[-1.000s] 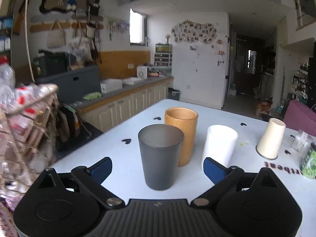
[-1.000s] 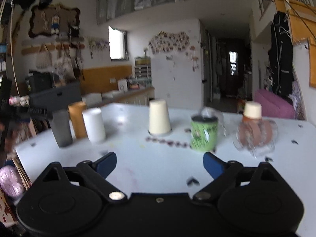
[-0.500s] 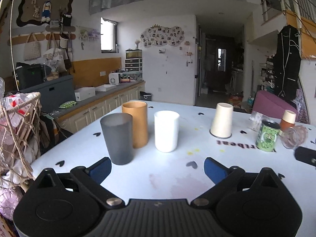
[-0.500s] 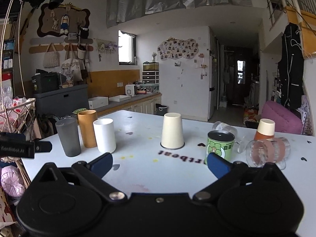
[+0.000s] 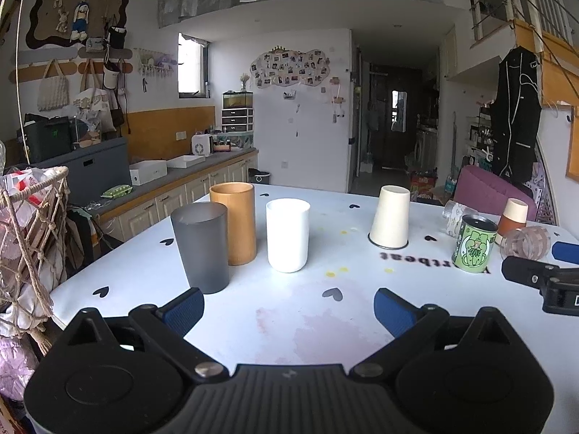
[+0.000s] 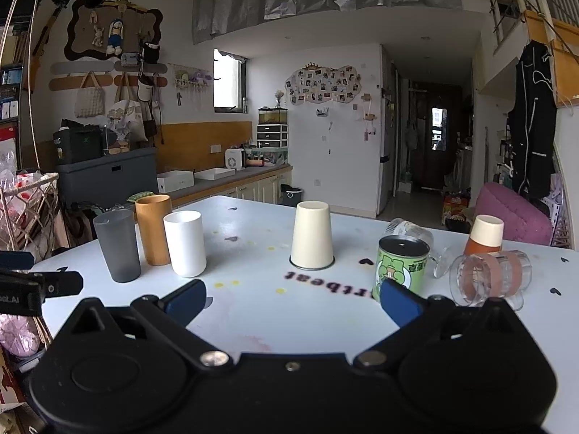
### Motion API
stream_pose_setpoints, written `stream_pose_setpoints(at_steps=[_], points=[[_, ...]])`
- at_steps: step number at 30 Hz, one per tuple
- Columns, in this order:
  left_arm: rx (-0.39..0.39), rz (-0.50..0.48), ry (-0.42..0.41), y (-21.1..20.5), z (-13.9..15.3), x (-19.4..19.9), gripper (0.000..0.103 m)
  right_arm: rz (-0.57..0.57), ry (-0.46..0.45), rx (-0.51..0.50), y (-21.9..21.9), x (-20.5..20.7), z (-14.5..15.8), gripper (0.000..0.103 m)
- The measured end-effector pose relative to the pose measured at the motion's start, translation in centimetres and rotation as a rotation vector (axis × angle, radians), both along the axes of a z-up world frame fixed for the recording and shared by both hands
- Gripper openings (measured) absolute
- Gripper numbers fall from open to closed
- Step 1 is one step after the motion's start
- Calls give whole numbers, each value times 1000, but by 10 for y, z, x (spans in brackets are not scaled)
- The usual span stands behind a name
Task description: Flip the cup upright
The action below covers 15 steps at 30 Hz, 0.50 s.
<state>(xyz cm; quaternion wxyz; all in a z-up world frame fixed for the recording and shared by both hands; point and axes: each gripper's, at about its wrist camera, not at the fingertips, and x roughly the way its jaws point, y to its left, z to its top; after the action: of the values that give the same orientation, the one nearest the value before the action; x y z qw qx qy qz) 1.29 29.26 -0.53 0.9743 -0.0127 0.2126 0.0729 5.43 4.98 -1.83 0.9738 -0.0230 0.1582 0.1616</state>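
Note:
A cream cup [image 5: 389, 216] stands upside down on the white table [image 5: 289, 322]; it also shows in the right wrist view [image 6: 312, 235]. A grey cup [image 5: 201, 249], an orange cup [image 5: 234, 222] and a white cup [image 5: 288, 235] stand upright in a row to its left, as in the right wrist view: grey cup [image 6: 117, 244], orange cup [image 6: 153, 228], white cup [image 6: 185, 243]. My left gripper [image 5: 288, 310] is open and empty, short of the cups. My right gripper [image 6: 293, 298] is open and empty, facing the cream cup from a distance.
A green can [image 6: 401, 266], a clear cup lying on its side [image 6: 488, 277], a clear glass on its side [image 6: 409, 229] and an orange-and-cream upside-down cup [image 6: 485, 235] sit at the table's right. A rope basket [image 5: 25, 253] stands off the left edge.
My left gripper has pulled back from the grey cup and turned right, bringing all the cups into view. My right gripper has drawn closer to the cream cup. Nothing was grasped.

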Motion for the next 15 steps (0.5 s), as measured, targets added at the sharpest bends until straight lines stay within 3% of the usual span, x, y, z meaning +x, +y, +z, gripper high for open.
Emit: stream_pose_setpoints(at_steps=[15], points=[[-8, -5, 8, -3, -2, 2, 100, -4, 2, -3, 1, 2, -1, 103]])
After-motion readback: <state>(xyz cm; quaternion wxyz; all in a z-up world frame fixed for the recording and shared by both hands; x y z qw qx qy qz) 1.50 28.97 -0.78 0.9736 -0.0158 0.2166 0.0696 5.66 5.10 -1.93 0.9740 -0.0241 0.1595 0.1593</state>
